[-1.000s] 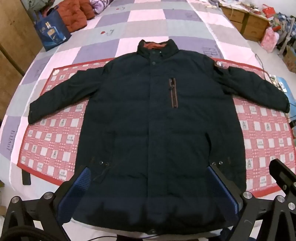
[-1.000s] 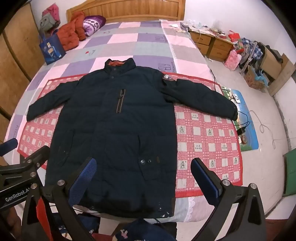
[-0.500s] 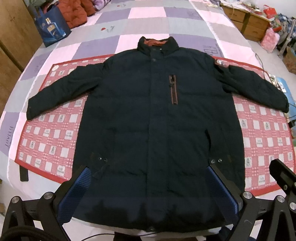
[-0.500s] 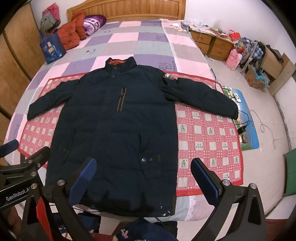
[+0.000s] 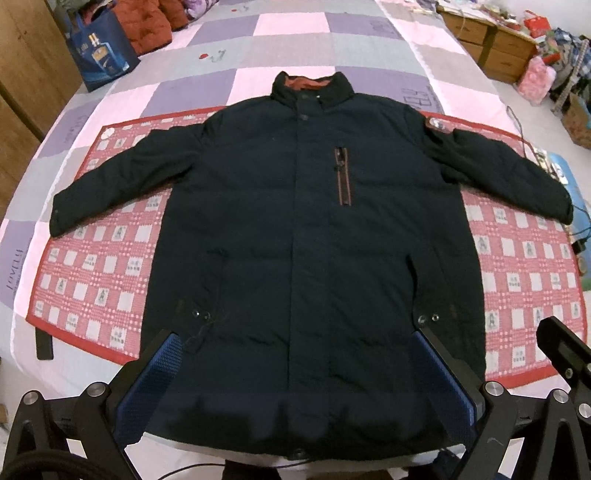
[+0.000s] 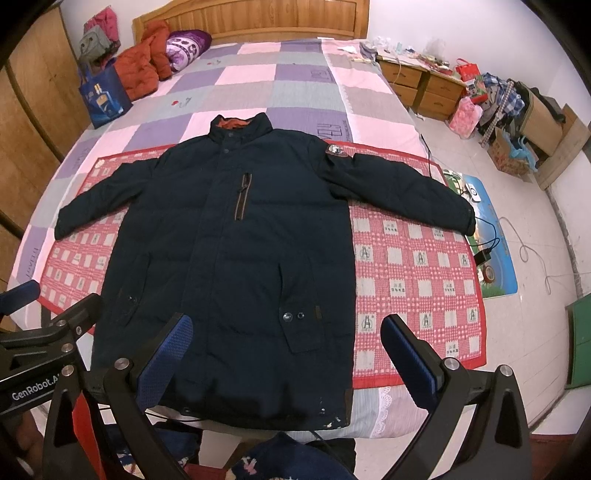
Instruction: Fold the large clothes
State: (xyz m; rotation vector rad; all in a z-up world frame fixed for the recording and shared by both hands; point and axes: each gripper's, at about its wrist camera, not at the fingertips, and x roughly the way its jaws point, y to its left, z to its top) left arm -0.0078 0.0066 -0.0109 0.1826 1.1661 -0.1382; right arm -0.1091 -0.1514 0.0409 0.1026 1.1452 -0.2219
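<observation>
A dark navy padded jacket (image 5: 295, 240) lay face up and fully spread on a red checked mat (image 5: 96, 266) across a patchwork-covered bed (image 6: 280, 85), its collar (image 5: 310, 88) pointing toward the wooden headboard (image 6: 251, 16) and its hem (image 5: 295, 439) hanging at the foot edge nearest the cameras. Both sleeves stretched outward from the jacket's body, the left sleeve (image 5: 110, 184) and the right sleeve (image 6: 406, 188) each resting on the mat. The left gripper (image 5: 295, 384) hovered above the hem with its jaws spread wide and nothing between them; the right gripper (image 6: 284, 358) hung near the hem's right corner, likewise spread and empty. No fold appeared to have been made. The quilted coat looked bulky and soft rather than stiff, probably fairly heavy for its size and with a smooth shell that could slip, so a shallow pinch seemed likely to lose it. The cuffs and the hem corners, where the fabric is edged and thinner, looked the surest places to take hold for bringing the sleeves across the chest zip pocket (image 5: 343, 177).
</observation>
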